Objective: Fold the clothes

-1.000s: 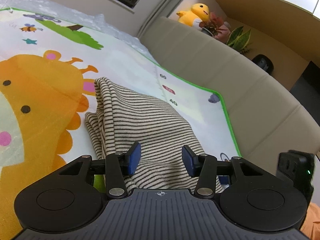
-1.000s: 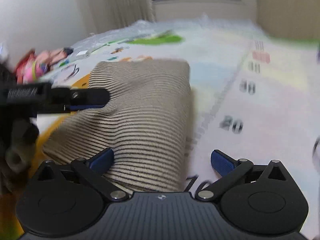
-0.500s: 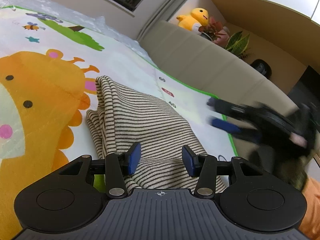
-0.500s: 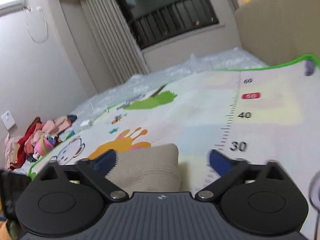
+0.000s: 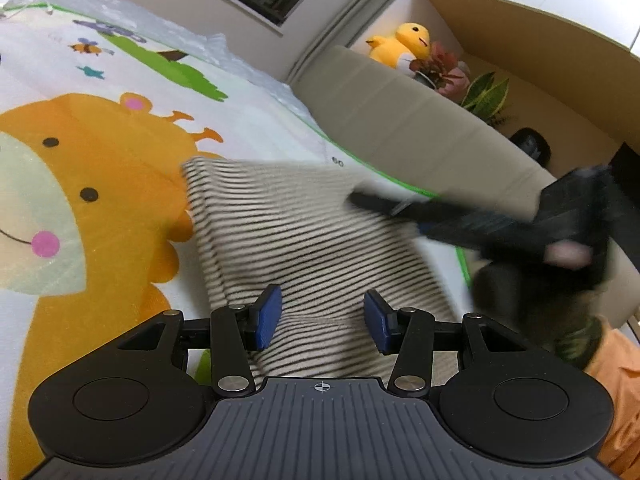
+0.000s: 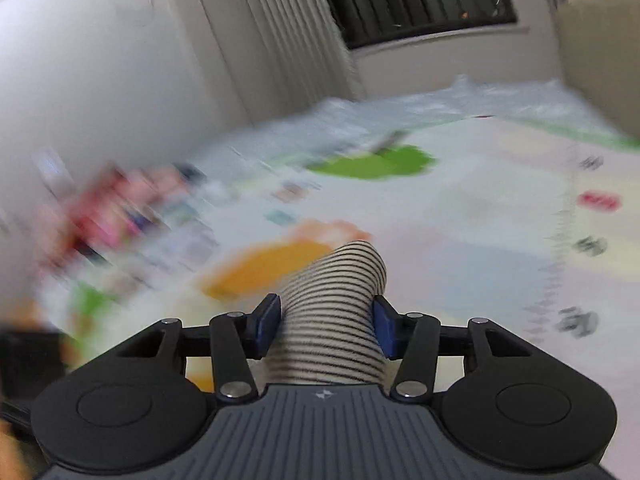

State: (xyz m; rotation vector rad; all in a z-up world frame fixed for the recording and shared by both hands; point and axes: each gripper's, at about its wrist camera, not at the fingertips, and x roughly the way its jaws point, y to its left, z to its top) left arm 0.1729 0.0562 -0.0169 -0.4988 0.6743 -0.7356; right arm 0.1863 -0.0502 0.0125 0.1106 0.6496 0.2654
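A play mat (image 5: 120, 128) printed with an orange giraffe and a number scale spreads out ahead of both tongs, and crinkled clear plastic (image 5: 132, 12) lies along its far edge. A beige sofa (image 5: 420, 128) runs along the mat's green border, ahead and to the right of the left tongs (image 5: 322, 320). On the ledge behind the sofa sit a yellow plush duck (image 5: 400, 46) and a potted plant (image 5: 440, 68).

The striped garment (image 5: 304, 236), beige with thin dark lines, lies on the mat right in front of the left tongs and passes beneath them. The left tongs stand apart, their blue pads (image 5: 267, 317) above the cloth with nothing clamped between them.

The right tongs (image 6: 326, 326) are closed on a bunched fold of the striped garment (image 6: 340, 296), which bulges forward between the two pads and hides the mat directly ahead. In the left wrist view the right tongs (image 5: 362, 200) reach in from the right, blurred, their tips at the garment's far right edge. A blurred heap of red and pink things (image 6: 104, 212) lies far to the left of the right tongs.
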